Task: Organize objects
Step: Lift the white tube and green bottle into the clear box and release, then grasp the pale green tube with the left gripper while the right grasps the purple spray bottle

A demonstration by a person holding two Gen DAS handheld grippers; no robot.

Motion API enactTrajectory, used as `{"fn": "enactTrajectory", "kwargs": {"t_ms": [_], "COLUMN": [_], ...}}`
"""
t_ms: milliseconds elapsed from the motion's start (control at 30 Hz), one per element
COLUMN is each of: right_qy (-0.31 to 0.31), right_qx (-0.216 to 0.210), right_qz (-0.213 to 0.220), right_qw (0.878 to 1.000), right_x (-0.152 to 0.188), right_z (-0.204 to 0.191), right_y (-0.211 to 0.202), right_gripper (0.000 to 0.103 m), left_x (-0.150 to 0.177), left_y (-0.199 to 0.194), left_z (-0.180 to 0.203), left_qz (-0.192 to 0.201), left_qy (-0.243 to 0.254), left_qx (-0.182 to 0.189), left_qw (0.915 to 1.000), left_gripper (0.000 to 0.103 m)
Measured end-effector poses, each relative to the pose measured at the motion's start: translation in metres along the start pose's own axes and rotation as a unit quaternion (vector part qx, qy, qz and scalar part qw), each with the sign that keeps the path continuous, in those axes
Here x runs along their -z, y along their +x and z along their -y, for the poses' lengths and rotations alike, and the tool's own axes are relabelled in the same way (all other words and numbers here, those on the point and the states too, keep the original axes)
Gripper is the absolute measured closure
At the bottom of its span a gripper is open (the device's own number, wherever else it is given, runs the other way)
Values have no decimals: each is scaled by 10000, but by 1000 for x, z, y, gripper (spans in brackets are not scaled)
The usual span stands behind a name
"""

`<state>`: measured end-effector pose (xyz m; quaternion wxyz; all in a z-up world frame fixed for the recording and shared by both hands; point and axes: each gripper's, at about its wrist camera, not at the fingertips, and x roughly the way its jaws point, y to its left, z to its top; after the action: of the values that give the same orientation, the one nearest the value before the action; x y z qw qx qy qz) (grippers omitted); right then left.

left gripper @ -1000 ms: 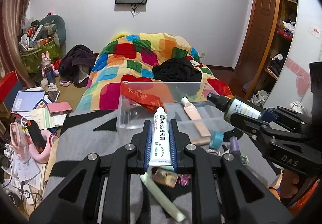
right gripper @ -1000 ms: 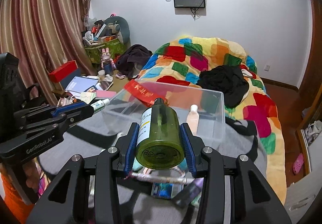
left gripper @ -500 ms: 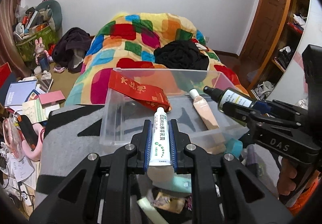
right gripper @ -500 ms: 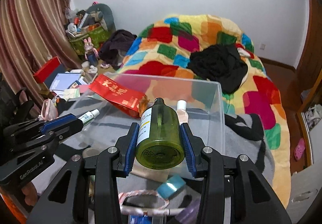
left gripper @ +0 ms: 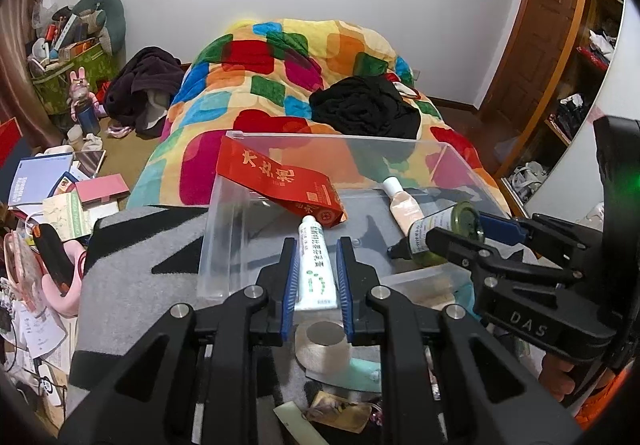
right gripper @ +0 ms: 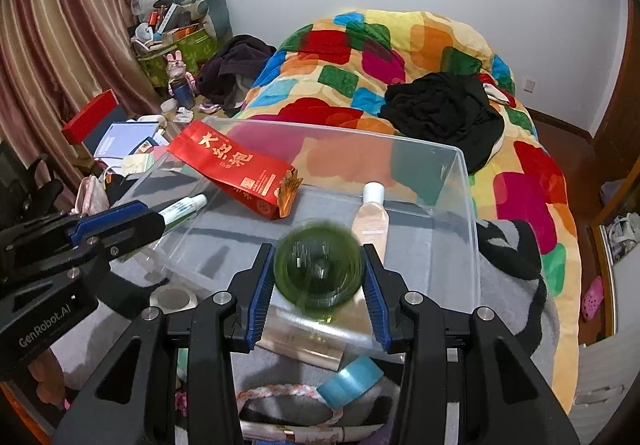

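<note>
My left gripper [left gripper: 316,265] is shut on a white toothpaste tube [left gripper: 314,269], held over the near edge of the clear plastic bin [left gripper: 224,213]. It also shows in the right wrist view [right gripper: 180,209]. My right gripper [right gripper: 318,277] has its pads spread, and the green spray bottle [right gripper: 318,271] between them is blurred and tipping nozzle-down into the bin; it also shows in the left wrist view [left gripper: 440,229]. In the bin lie a red packet [left gripper: 280,181] and a peach bottle [left gripper: 402,205].
The bin [right gripper: 464,205] sits on a grey blanket [left gripper: 132,269] in front of a colourful quilt [left gripper: 288,73]. Near me lie a tape roll [left gripper: 324,349], a blue tape roll [right gripper: 352,381] and a braided cord [right gripper: 280,393]. Clutter covers the floor at left [left gripper: 48,197].
Both grippers moved forward over the bin. The right gripper's jaws opened and the green bottle tipped nozzle-down, slipping out. The left still holds the toothpaste.
</note>
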<state>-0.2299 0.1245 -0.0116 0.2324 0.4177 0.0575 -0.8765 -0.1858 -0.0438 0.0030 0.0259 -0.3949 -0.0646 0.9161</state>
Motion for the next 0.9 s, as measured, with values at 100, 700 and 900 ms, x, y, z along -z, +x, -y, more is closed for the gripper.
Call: {"fn": "enactTrajectory", "kwargs": {"t_ms": [100,700,900], "right_qy": [-30,43,246], "right_qx": [22,277,511], "right_qz": [75,656,614], "right_qw": [10000,9975,9965], "right_x": [2,44,69], "right_z": [-2,13,32], "right_y": [-8,-82,-93], "right_gripper": [59,37,35], "left_x": [0,37,65], "left_y": [-6,-60,-53], "left_z": [2,7,7], "left_qz": [39,312,28], "left_qy": [21,125,117], "left_qx": [14,-30,-79], "left_qw": [10000,9994,9999], "left_gripper": [84,49,48]}}
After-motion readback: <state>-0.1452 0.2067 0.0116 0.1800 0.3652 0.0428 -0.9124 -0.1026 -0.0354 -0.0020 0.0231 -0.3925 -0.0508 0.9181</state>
